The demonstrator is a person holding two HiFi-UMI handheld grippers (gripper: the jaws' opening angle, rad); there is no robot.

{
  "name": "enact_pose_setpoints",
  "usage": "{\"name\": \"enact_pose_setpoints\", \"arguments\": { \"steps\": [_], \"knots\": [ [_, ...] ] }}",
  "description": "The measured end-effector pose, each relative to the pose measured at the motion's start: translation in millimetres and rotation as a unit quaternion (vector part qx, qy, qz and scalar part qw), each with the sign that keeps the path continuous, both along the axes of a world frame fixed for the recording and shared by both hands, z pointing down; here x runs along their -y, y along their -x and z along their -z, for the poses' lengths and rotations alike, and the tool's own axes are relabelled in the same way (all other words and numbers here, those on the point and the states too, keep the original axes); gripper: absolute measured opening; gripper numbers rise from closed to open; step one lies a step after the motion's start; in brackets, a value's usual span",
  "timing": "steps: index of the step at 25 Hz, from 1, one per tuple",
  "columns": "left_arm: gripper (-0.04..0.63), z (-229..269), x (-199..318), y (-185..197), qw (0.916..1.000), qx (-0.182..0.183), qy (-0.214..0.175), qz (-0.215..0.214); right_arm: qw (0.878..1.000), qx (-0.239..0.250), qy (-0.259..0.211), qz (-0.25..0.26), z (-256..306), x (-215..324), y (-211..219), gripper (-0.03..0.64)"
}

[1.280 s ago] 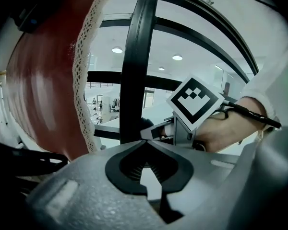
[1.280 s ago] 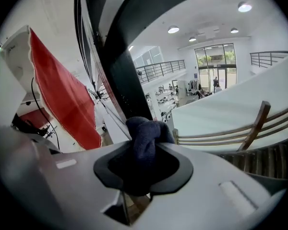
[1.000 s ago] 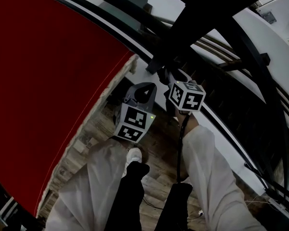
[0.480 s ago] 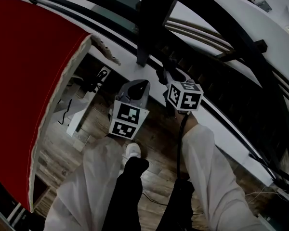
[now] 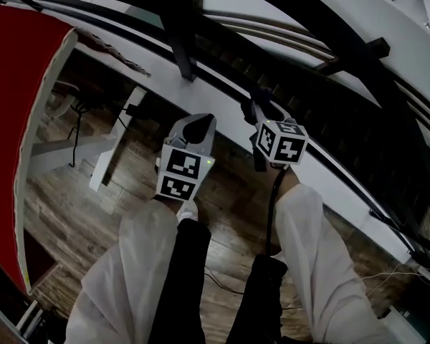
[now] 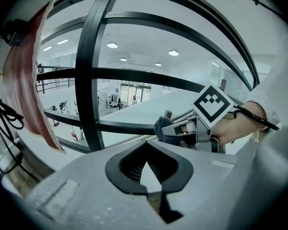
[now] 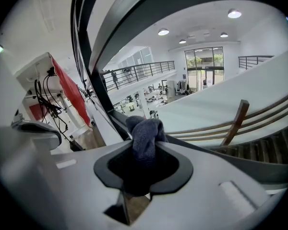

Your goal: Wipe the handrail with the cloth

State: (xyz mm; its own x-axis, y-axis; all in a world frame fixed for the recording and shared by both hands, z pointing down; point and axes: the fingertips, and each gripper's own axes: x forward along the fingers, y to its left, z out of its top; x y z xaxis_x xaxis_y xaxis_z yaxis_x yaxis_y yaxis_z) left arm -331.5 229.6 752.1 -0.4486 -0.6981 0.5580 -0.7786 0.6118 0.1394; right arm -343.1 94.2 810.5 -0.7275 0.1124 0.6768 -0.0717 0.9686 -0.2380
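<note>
The right gripper has its jaws pressed together on a bunched dark cloth, which pokes out past the tips at the centre of the right gripper view; only a fold seems to be caught, so by my reckoning a drag along the handrail could tug it loose, and beyond the bars lies an open hall below where it might fall. The left gripper has its jaws closed tip to tip with nothing between them; it sits low in the middle of the head view, apart from the rail, and I judge it could knock the black post in the upper middle if swung carelessly. A thin cable trails from the right wrist down the centre of the head view; it could snag on the bars.

The head view is very dark; the cloth there is nearly lost against the black bars, and I cannot tell whether it touches the handrail; how much of it lies inside the jaws is hidden; the rail runs off the frame's upper and right edges.
</note>
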Motion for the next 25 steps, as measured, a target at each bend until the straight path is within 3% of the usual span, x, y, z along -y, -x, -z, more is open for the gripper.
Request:
{"name": "enact_pose_setpoints", "arguments": {
  "steps": [10,25],
  "knots": [
    [-0.002,-7,53,-46,0.9998,-0.011,0.012,-0.013,1.0,-0.007,-0.013,0.003,-2,56,-59,0.089],
    [-0.002,-14,125,-107,0.9973,-0.018,0.022,-0.067,0.998,-0.023,-0.015,-0.052,-11,133,-142,0.089]
  ]
}}
